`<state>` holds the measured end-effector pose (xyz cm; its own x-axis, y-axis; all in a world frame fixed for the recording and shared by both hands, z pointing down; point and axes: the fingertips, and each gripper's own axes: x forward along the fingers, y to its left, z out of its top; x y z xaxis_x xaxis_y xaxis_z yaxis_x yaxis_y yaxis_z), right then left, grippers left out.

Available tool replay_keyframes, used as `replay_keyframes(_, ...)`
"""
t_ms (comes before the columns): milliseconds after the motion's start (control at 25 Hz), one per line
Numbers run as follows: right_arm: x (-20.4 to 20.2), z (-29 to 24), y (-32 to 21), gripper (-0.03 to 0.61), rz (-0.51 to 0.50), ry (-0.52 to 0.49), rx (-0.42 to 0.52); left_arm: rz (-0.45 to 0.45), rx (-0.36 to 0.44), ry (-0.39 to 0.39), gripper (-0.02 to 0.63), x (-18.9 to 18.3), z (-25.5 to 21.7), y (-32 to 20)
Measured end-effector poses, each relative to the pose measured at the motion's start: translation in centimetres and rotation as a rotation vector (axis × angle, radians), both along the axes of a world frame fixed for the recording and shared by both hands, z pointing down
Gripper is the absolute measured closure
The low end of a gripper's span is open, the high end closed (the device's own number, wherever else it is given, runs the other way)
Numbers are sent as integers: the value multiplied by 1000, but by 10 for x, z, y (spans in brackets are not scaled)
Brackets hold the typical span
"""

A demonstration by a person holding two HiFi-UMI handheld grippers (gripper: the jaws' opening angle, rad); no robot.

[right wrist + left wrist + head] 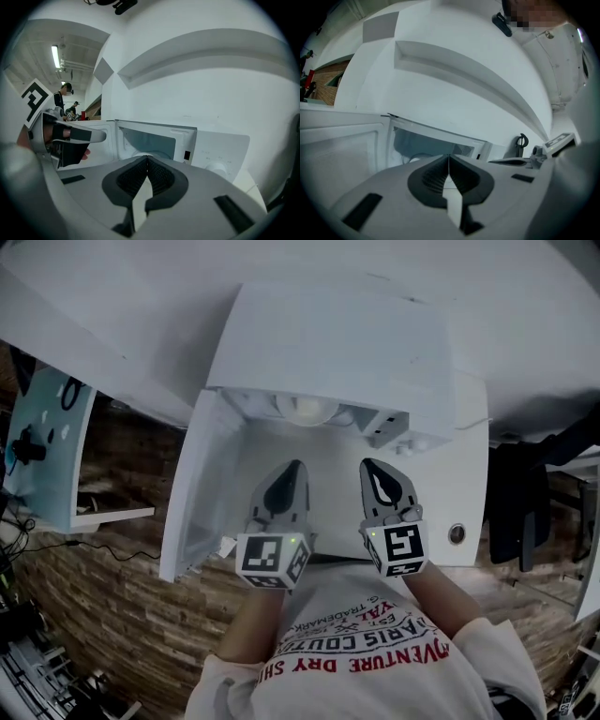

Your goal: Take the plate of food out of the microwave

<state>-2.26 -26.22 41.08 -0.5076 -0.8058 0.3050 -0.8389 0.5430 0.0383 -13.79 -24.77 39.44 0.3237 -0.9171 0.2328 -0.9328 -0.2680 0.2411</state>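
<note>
The microwave (347,343) stands with its door (192,493) swung wide open to the person's left, so the opening step looks done. Inside, a pale round shape shows on the floor of the oven. It is most likely the plate (307,412), though what lies on it cannot be made out from any view. It appears again as a light curved edge low in the cavity in the left gripper view (417,158) and in the right gripper view (137,153).

The left gripper (296,467) and the right gripper (371,467) are held side by side just in front of the open cavity, tips pointing in towards the plate but outside the oven. In its own view the left gripper (449,158) has its jaws pressed together with nothing between them. The right gripper (147,159) is the same, clenched on nothing.

So the main part of the task is judged to be still ahead: the plate sits inside, untouched. A gripper would have to part its jaws, reach in, take the plate by its rim and draw it out level. The other gripper could likely steady the far side, since a one-sided hold risks tipping the plate.
</note>
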Motion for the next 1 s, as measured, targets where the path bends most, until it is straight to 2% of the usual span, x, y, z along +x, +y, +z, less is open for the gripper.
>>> replay_keyframes(320,-14,33,-31,566,100,25,-31,65,-135,30,603,-16,56,-28)
replay_keyframes(600,-26,38,-49,566,158,6,-16,38,-79,204,601,-29,80,-53)
replay_keyframes(760,-26,44,-55,566,159,4,-25,-21,-141,353,590,-33,103,-70)
replay_keyframes(840,-23,49,-57,566,159,7,-36,-58,-189,459,541,-35,115,-79)
replay_keyframes(1000,-18,56,-60,566,159,17,-54,-130,-291,696,517,-35,136,-94)
